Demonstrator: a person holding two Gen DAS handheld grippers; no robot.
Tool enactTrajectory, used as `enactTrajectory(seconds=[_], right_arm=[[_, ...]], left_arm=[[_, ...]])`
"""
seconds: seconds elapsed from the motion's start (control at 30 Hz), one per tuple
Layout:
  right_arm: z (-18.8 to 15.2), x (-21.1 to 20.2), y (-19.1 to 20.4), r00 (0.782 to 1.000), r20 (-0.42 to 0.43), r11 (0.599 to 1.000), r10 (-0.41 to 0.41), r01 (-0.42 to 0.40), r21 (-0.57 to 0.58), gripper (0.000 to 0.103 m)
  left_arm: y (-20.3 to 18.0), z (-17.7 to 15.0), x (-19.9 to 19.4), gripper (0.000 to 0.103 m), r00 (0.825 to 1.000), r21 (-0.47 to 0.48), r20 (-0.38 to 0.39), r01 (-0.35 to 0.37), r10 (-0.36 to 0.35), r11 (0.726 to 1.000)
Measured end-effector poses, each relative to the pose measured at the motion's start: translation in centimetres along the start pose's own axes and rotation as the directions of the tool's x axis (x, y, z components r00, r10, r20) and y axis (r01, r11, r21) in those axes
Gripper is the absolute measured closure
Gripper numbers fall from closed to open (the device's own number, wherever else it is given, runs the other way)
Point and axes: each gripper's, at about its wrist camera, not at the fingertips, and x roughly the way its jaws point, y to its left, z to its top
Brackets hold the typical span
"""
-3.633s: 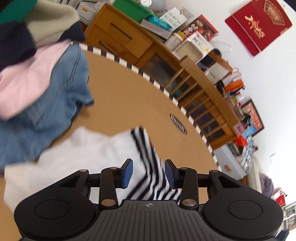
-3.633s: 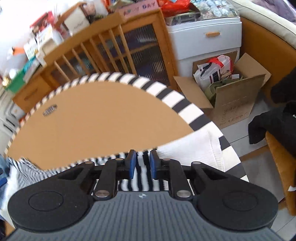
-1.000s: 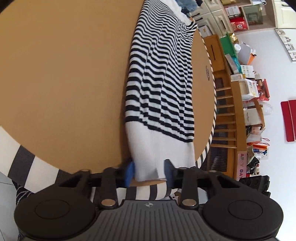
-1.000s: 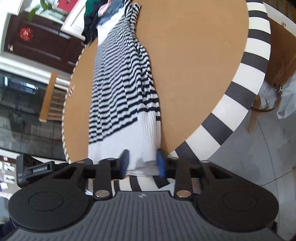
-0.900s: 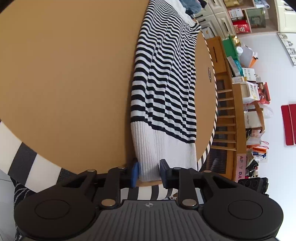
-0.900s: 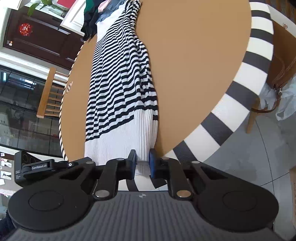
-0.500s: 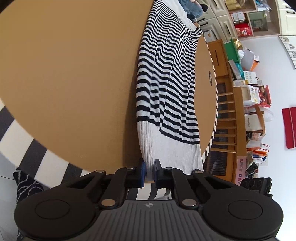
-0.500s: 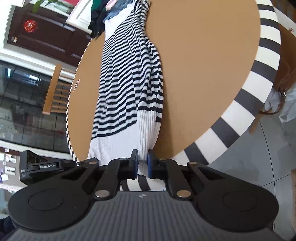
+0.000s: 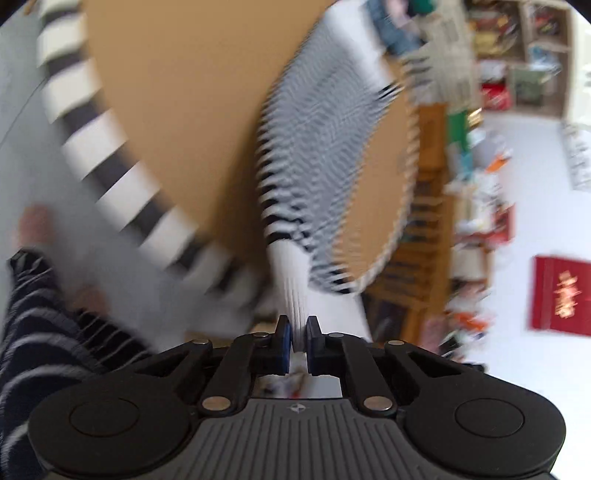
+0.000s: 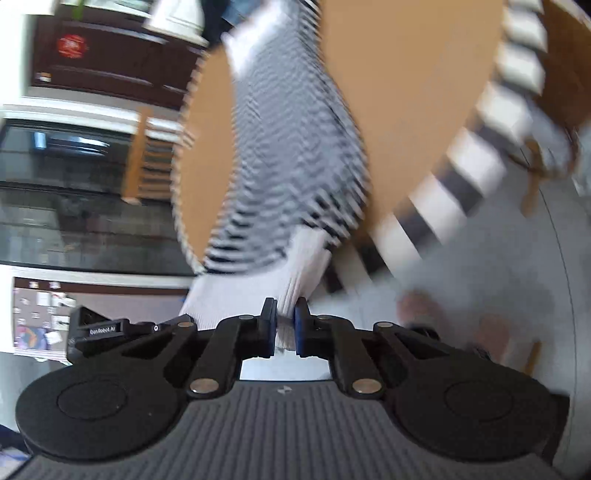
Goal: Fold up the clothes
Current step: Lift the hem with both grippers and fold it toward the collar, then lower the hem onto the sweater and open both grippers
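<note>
A black-and-white striped sweater point(image 9: 317, 147) point(image 10: 291, 155) stretches across the round brown table point(image 9: 177, 110) point(image 10: 406, 92). Its white ribbed hem hangs off the near edge. My left gripper point(image 9: 296, 341) is shut on one corner of that hem. My right gripper point(image 10: 285, 323) is shut on the other corner. Both views are blurred by motion. The sweater's far end lies near a heap of other clothes point(image 9: 391, 33) at the table's far side.
The table has a black-and-white striped rim point(image 9: 110, 155) point(image 10: 472, 162). A wooden shelf unit point(image 9: 436, 206) stands beyond it. A person's striped sleeve point(image 9: 44, 332) and feet point(image 10: 424, 306) show over the grey floor. A wooden chair point(image 10: 140, 155) stands at the left.
Both grippers shut on the white hem about a second ago. Since then they have pulled back and up from the table edge, dragging the hem off the rim; both views now blur.
</note>
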Motion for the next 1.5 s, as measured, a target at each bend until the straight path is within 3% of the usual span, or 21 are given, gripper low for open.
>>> enactTrajectory(seconds=[0.13,0.3,0.4,0.47,0.6,0.67,0.7,0.77,0.9,1.1,1.23,1.27,1.33,1.43,1.5], right_arm=[[7.5,-0.4,3.1,0.994,0.098,0.996,0.045,-0.037,-0.08,0.093],[19.3,1.5,6.3,0.968,0.244,0.997,0.058,-0.042,-0.071,0.094],[26.8,4.2,7.1,0.95,0.311,1.0,0.009,-0.012,0.007,0.097],[31.4,6.6,7.2,0.944,0.33,0.998,-0.031,0.01,0.063,0.098],[37.8,12.6,6.0,0.924,0.342,0.981,-0.169,0.125,0.146,0.099],[39.2,14.7,5.2,0.909,0.351,0.973,-0.224,0.186,0.14,0.099],[39.2,15.2,5.3,0.902,0.363,0.973,-0.232,0.215,0.088,0.095],[38.9,16.1,5.8,0.909,0.358,0.964,-0.215,0.256,-0.071,0.086],[37.6,18.3,6.4,0.914,0.298,0.885,-0.276,0.362,-0.292,0.084],[37.3,21.2,7.3,0.915,0.297,0.837,-0.273,0.379,-0.396,0.084],[36.3,22.0,7.7,0.892,0.303,0.778,-0.336,0.444,-0.445,0.082],[36.1,21.9,7.7,0.889,0.302,0.772,-0.343,0.45,-0.448,0.073],[35.9,21.9,7.2,0.892,0.285,0.777,-0.35,0.446,-0.443,0.063],[36.2,21.7,6.5,0.9,0.286,0.806,-0.327,0.424,-0.413,0.067],[36.6,21.6,6.3,0.907,0.283,0.825,-0.311,0.406,-0.393,0.087]], left_arm=[[-4.8,5.5,-0.5,0.094,0.989,0.047,0.112,0.09,-0.095,0.995],[-9.2,17.0,2.4,0.094,0.966,-0.06,0.222,0.152,-0.135,0.987],[-10.3,24.6,5.1,0.094,0.953,-0.137,0.289,0.132,-0.088,0.982],[-10.6,29.2,7.3,0.094,0.948,-0.171,0.319,0.081,-0.023,0.982],[-9.4,36.6,11.8,0.094,0.948,-0.255,0.31,0.003,0.079,0.967],[-8.8,38.9,14.0,0.094,0.955,-0.253,0.28,-0.02,0.093,0.967],[-8.5,39.6,14.7,0.094,0.959,-0.266,0.264,-0.027,0.1,0.964],[-7.2,40.6,15.5,0.093,0.969,-0.274,0.227,-0.031,0.096,0.961],[-5.7,40.7,15.8,0.093,0.975,-0.269,0.211,-0.017,0.076,0.963],[-4.8,40.0,15.3,0.093,0.976,-0.268,0.212,0.013,0.046,0.963],[-4.7,39.8,15.0,0.092,0.976,-0.268,0.213,0.014,0.045,0.963],[-4.6,39.7,14.9,0.092,0.976,-0.27,0.212,0.014,0.046,0.963],[-4.5,39.7,14.9,0.091,0.976,-0.268,0.211,0.01,0.048,0.963],[-4.7,39.8,15.1,0.091,0.976,-0.254,0.208,-0.006,0.06,0.967],[-4.9,39.7,15.1,0.091,0.975,-0.247,0.209,-0.015,0.069,0.969]])
